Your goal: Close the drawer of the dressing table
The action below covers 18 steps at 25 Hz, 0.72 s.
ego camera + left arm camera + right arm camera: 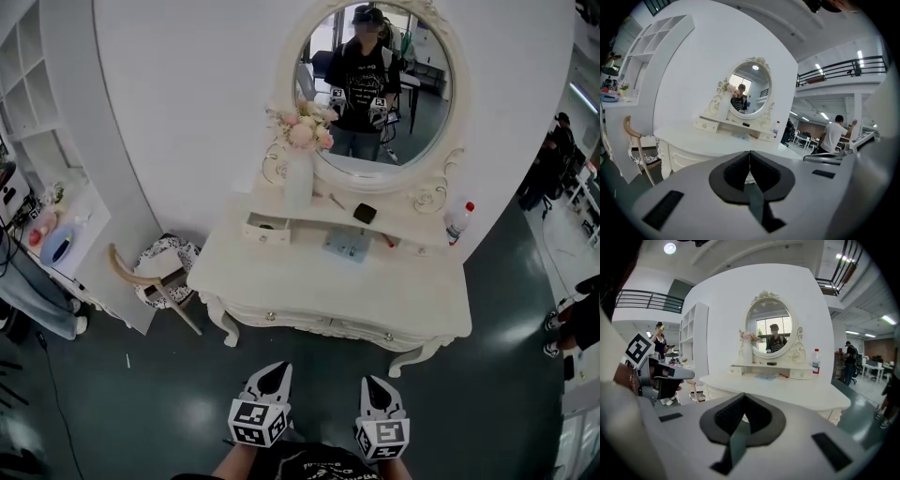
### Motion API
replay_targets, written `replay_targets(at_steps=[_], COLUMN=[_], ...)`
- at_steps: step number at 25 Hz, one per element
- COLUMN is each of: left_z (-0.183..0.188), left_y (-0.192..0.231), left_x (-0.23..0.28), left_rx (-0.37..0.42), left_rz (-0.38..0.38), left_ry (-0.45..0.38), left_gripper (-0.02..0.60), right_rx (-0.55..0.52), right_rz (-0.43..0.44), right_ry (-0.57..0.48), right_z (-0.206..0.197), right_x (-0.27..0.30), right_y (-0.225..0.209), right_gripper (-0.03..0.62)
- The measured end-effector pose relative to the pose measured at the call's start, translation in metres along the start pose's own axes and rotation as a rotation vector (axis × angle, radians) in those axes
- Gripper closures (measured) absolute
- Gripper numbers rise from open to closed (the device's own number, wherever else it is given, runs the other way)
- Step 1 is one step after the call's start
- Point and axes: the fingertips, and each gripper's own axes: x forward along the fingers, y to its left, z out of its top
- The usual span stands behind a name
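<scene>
The white dressing table (pixel 281 281) stands against the round wall under an oval mirror (pixel 380 89). On its raised shelf the small left drawer (pixel 267 228) is pulled out a little, with a dark gap showing at its top. It is also seen far off, as the drawer (pixel 707 124) in the left gripper view and the drawer (pixel 736 371) in the right gripper view. My left gripper (pixel 274 373) and right gripper (pixel 377 386) hang side by side over the floor, short of the table's front edge. Both are shut and empty, the left gripper (pixel 749 157) and right gripper (pixel 743 399) with pads meeting at the tips.
On the table are a vase of flowers (pixel 300 178), a black box (pixel 365 213), a bluish flat item (pixel 347 245) and a red-capped bottle (pixel 457 222). A chair (pixel 159 272) stands to the table's left, beside a white shelf unit (pixel 56 225). A person (pixel 833 133) is further off.
</scene>
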Motion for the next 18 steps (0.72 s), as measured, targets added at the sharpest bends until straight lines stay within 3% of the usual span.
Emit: replay_targets(at_steps=[11, 18], left_z=[0.021, 0.016], left_y=[0.031, 0.041], left_x=[0.025, 0.027], left_rx=[0.051, 0.076], left_rz=[-0.065, -0.054], left_ry=[0.023, 0.052], left_gripper=[0.566, 0.566], right_rx=[0.02, 0.016], right_rz=[-0.054, -0.044], right_ry=[-0.026, -0.02], right_z=[0.019, 0.02], right_x=[0.035, 0.046], right_y=[0.018, 0.029], right_gripper=[0.583, 0.583])
